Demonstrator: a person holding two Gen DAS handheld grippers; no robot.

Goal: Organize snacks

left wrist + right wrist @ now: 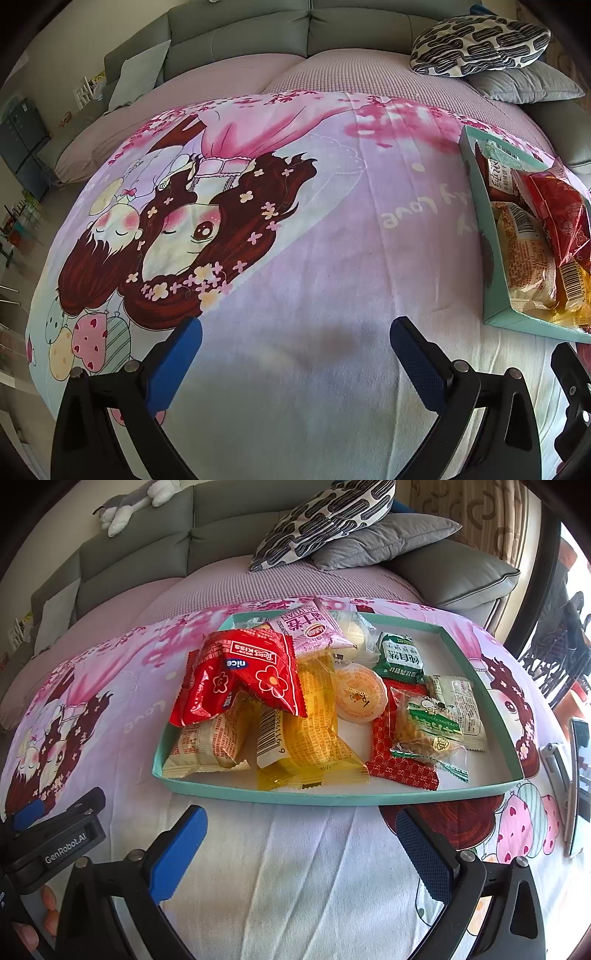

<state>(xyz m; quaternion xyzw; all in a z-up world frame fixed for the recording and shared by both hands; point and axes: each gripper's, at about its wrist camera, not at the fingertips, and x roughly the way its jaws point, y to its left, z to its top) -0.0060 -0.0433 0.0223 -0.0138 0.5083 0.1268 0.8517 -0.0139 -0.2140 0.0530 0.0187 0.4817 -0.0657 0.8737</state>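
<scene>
From the left wrist view, our left gripper [295, 363] is spread wide with nothing between its blue pads, hanging over bare cartoon blanket [295, 258], and the teal tray [496, 295] of snacks sits off to the right edge of the frame, so honestly the risk here is that we swing in half-blind and clip the tray wall, since only a slice of it shows from this side. The surface under it looks like a soft covered sofa [240, 33], not a table, so we'd guess a bump could tip or slide the whole tray. Over in the right wrist view, our right gripper [301, 849] is also released and empty, parked just short of the tray's near wall [258, 794]. The snacks are a messy heap: a puffy red bag [240, 675] leans on top of a cream packet [207, 746] and a yellow wrapper [314, 723], with a jelly cup [360, 698], a green packet [399, 657] and a flat red packet [402, 764] beside them. Pulling anything from underneath probably drags the red bag off, and those slick crinkly wrappers look easy to lose from the pads.
</scene>
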